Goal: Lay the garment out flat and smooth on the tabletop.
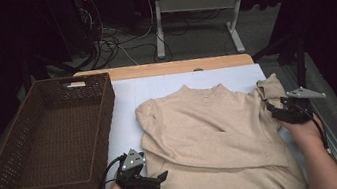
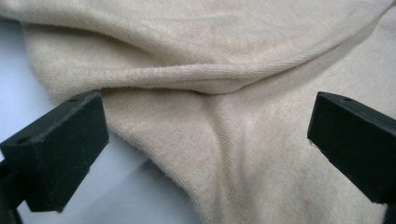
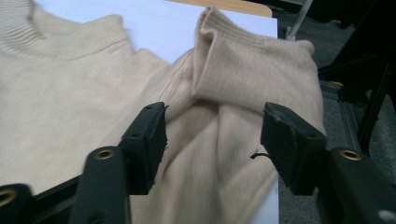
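Note:
A beige sweater (image 1: 207,129) lies partly folded on a white sheet (image 1: 125,108) over the table. My left gripper (image 1: 162,181) sits at the sweater's lower left edge. In the left gripper view its jaws stand wide open (image 2: 208,140), with a folded edge of the sweater (image 2: 224,154) lying ahead of and between them, untouched by the pads. My right gripper (image 1: 271,109) is at the sweater's right side, just below the turned-back sleeve (image 1: 270,87). It is open (image 3: 215,140). The sleeve (image 3: 252,60) with its ribbed cuff lies bunched between and beyond the jaws, not pinched.
A brown woven basket (image 1: 103,129), empty, stands on the left of the table beside the sheet. The table's right edge runs close by my right hand, with dark floor beyond. Another table's legs and cables lie farther back.

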`<state>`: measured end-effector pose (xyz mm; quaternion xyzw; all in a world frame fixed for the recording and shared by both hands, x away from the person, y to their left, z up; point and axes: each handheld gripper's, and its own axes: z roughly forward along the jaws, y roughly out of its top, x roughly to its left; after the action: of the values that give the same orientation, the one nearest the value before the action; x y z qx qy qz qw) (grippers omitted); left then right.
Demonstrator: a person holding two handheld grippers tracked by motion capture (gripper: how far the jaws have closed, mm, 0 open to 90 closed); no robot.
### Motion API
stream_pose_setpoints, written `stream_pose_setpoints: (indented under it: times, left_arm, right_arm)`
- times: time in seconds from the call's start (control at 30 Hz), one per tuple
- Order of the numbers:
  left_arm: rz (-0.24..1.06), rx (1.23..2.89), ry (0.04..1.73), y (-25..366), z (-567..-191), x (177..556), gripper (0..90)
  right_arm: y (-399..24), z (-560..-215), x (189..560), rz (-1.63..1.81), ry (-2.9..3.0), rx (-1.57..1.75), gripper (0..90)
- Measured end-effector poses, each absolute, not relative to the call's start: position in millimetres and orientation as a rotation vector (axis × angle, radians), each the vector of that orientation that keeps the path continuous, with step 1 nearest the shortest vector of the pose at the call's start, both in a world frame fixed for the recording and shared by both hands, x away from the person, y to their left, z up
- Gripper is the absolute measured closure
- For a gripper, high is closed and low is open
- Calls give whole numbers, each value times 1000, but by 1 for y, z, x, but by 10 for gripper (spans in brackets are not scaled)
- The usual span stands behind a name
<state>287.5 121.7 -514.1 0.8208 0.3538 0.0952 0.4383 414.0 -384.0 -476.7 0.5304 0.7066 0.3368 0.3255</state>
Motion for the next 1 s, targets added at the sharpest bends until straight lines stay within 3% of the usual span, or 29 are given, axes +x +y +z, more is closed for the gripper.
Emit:
stream_pose_setpoints:
  times: [0.17, 0.2, 0.23, 0.27, 0.33, 0.6, 0.63, 0.7, 0.73, 0.77, 0.87, 1.0]
  left_arm:
    - [243, 2064, 873, 122, -516, 283, 0]
    - [241, 2064, 869, 122, -515, 281, 0]
    - [246, 2063, 865, 122, -515, 280, 0]
    - [251, 2065, 861, 121, -514, 280, 0]
    - [255, 2065, 858, 121, -513, 278, 0]
    - [274, 2057, 860, 124, -511, 277, 0]
    - [272, 2057, 861, 124, -511, 277, 0]
    - [272, 2055, 857, 123, -510, 277, 0]
    - [273, 2056, 855, 122, -510, 278, 0]
    - [270, 2055, 853, 121, -510, 278, 0]
    - [268, 2060, 844, 116, -510, 280, 0]
    - [267, 2079, 821, 109, -510, 277, 0]
  right_arm:
    - [-377, -486, 452, 870, 1849, 1424, 458]
    - [-377, -488, 458, 850, 1854, 1430, 521]
    - [-377, -491, 462, 823, 1853, 1412, 690]
    - [-378, -491, 463, 796, 1843, 1398, 784]
    - [-386, -488, 461, 806, 1810, 1405, 827]
    - [-472, -465, 422, 749, 1567, 1535, 822]
    - [-485, -463, 415, 742, 1535, 1564, 796]
    - [-500, -459, 401, 733, 1523, 1576, 591]
    - [-501, -456, 396, 739, 1508, 1574, 516]
    - [-498, -453, 392, 767, 1506, 1557, 496]
    - [-474, -452, 388, 849, 1614, 1477, 496]
    - [-436, -474, 401, 885, 1791, 1436, 472]
